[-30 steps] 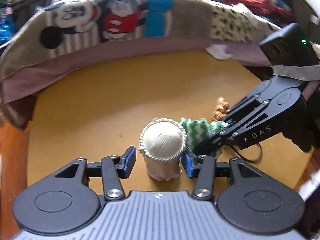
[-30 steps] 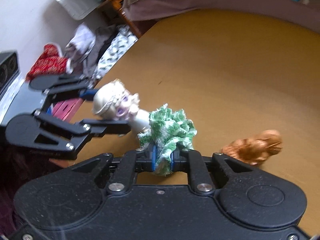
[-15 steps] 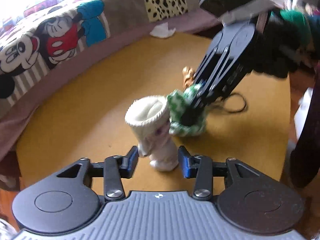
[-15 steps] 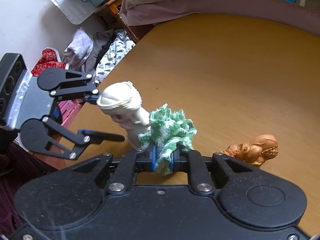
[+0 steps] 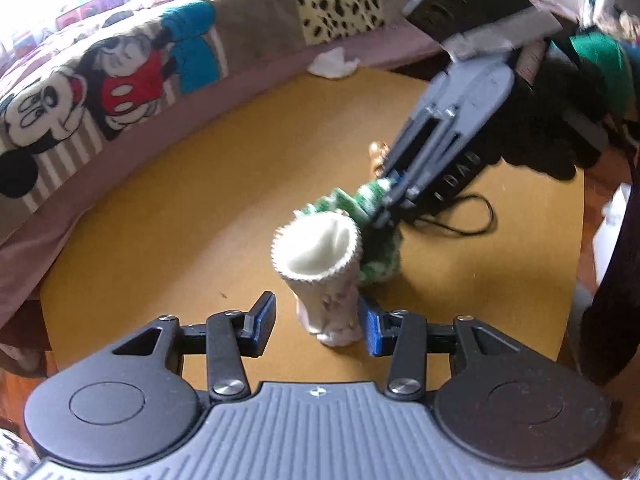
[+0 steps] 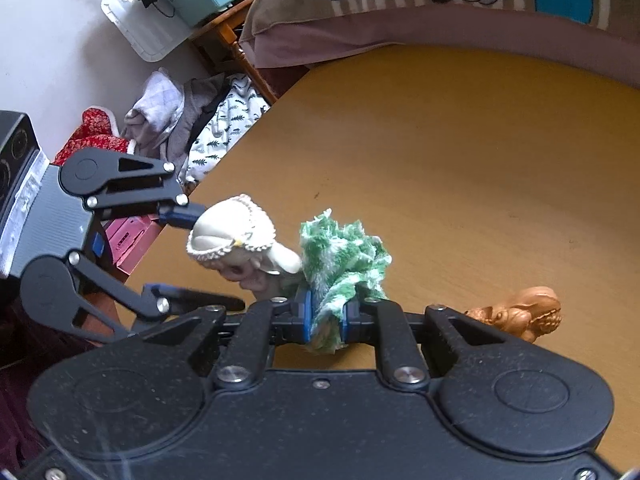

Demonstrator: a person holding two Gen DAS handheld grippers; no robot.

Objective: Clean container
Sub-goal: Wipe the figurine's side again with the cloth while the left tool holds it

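Observation:
A small cream figurine container (image 5: 320, 268) with a rope-like rim stands on the round yellow table (image 5: 168, 216); it also shows in the right wrist view (image 6: 236, 248). My left gripper (image 5: 318, 322) is open, its blue pads either side of the container's base, apart from it. My right gripper (image 6: 325, 316) is shut on a green-and-white cloth (image 6: 340, 264), which presses against the container's side. In the left wrist view the cloth (image 5: 372, 236) sits just behind the container under the right gripper (image 5: 384, 204).
A brown carved figurine (image 6: 520, 312) lies on the table to the right of the cloth. A black cord (image 5: 460, 216) lies beyond. A bed with a Mickey Mouse blanket (image 5: 112, 88) borders the table. Clothes (image 6: 192, 128) are piled on the floor.
My left gripper has let go of the container and its jaws have spread. The container now stands free. My right gripper keeps the cloth against its side.

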